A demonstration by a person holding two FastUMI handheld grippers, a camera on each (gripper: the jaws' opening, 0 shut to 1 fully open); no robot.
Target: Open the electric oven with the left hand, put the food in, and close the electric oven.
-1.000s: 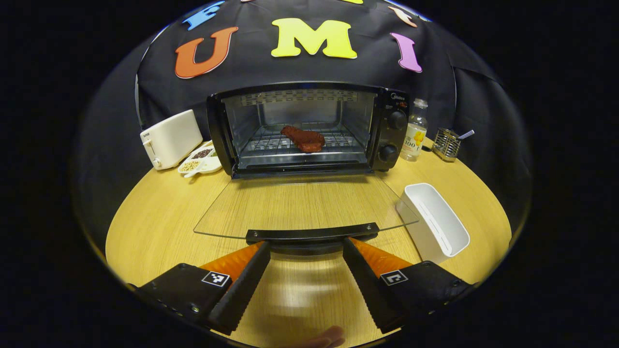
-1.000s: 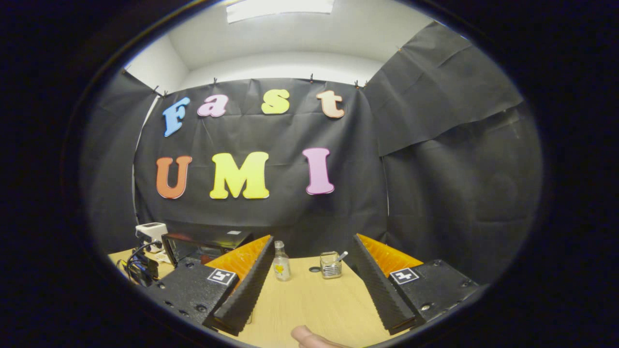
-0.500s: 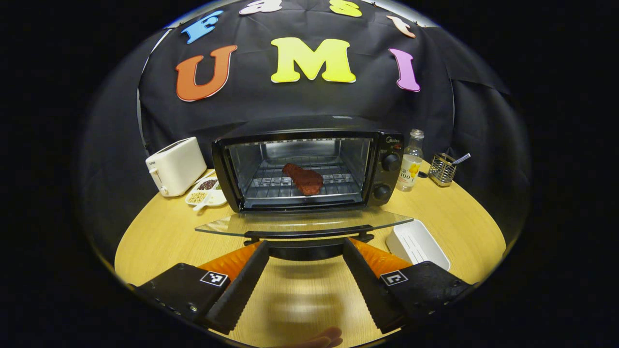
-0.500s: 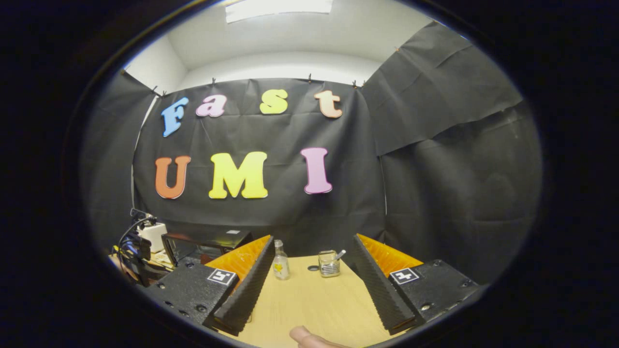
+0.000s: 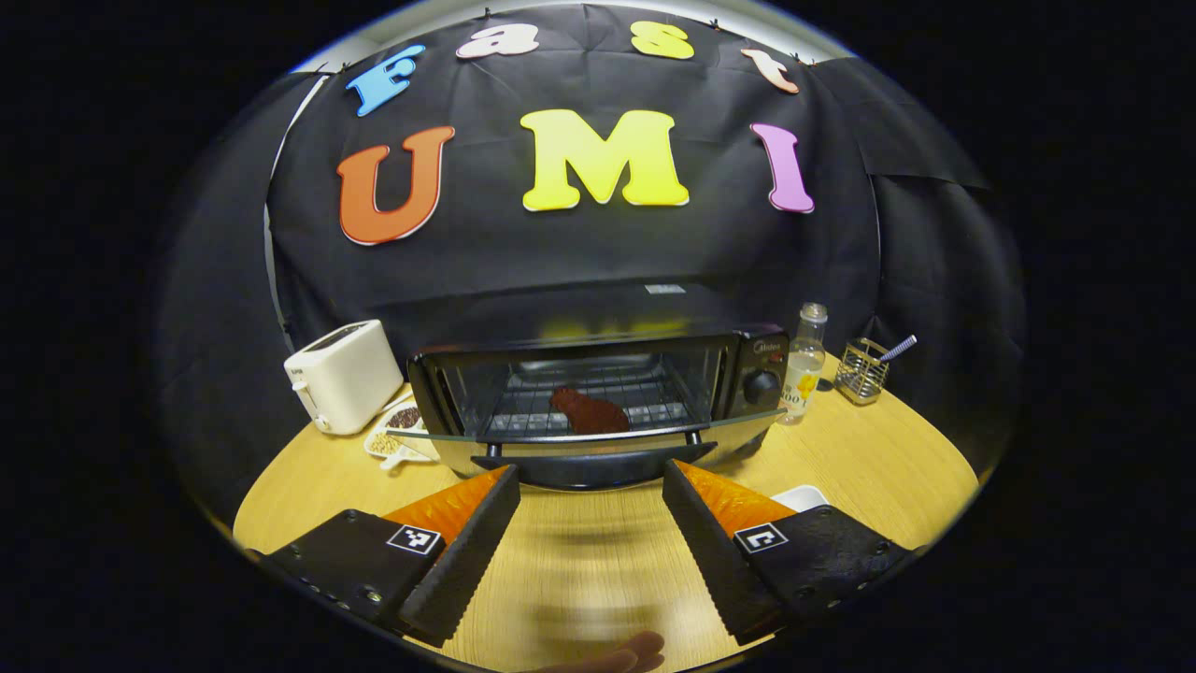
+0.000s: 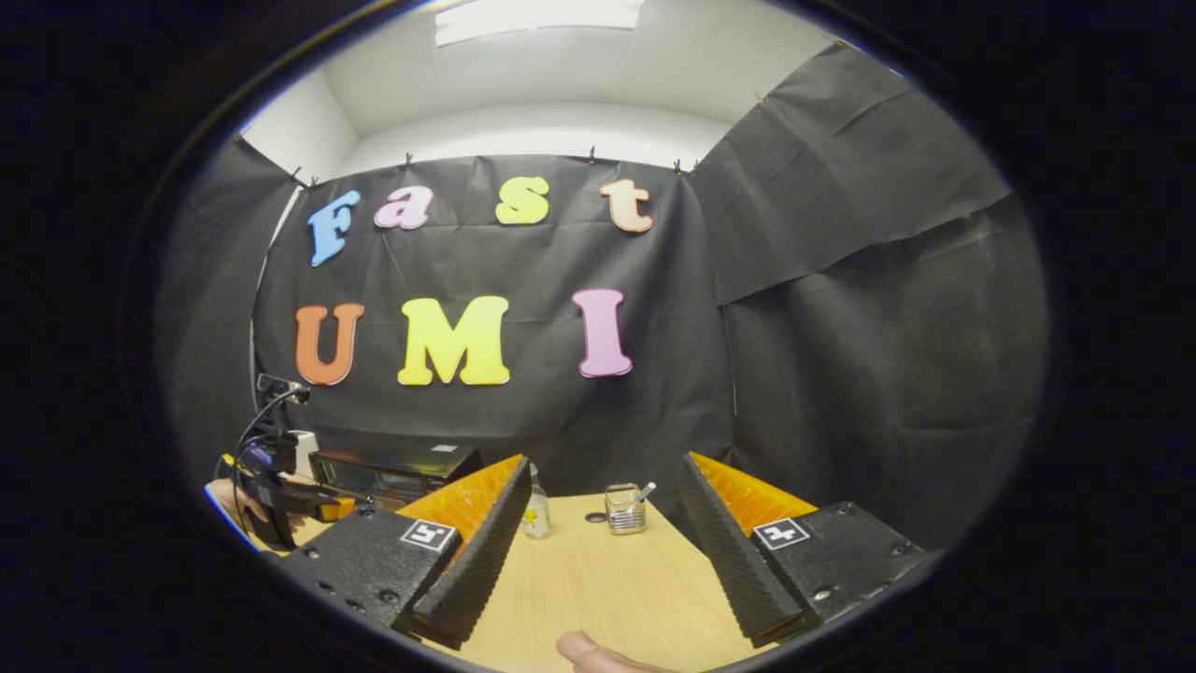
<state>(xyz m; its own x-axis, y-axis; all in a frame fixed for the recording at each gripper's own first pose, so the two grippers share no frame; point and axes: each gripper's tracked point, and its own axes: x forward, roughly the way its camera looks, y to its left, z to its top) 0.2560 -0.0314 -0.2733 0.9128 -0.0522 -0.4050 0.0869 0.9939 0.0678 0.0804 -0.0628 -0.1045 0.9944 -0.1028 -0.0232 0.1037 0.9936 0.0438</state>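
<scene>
left gripper [image 5: 590, 481] sits wide open with nothing clamped, its tips just under the handle [image 5: 593, 457] of the oven door [image 5: 589, 432], which is tilted partway up. electric oven [image 5: 598, 397] stands straight ahead on the wooden table [image 5: 878, 467], with the reddish-brown food [image 5: 589, 411] on the rack inside. right gripper [image 6: 603, 477] is also spread open and empty over the table, well right of the oven.

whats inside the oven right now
A dark red-brown piece of food lies on the wire rack inside the oven. The half-raised glass door and its handle cover the cavity floor below the rack.
</scene>
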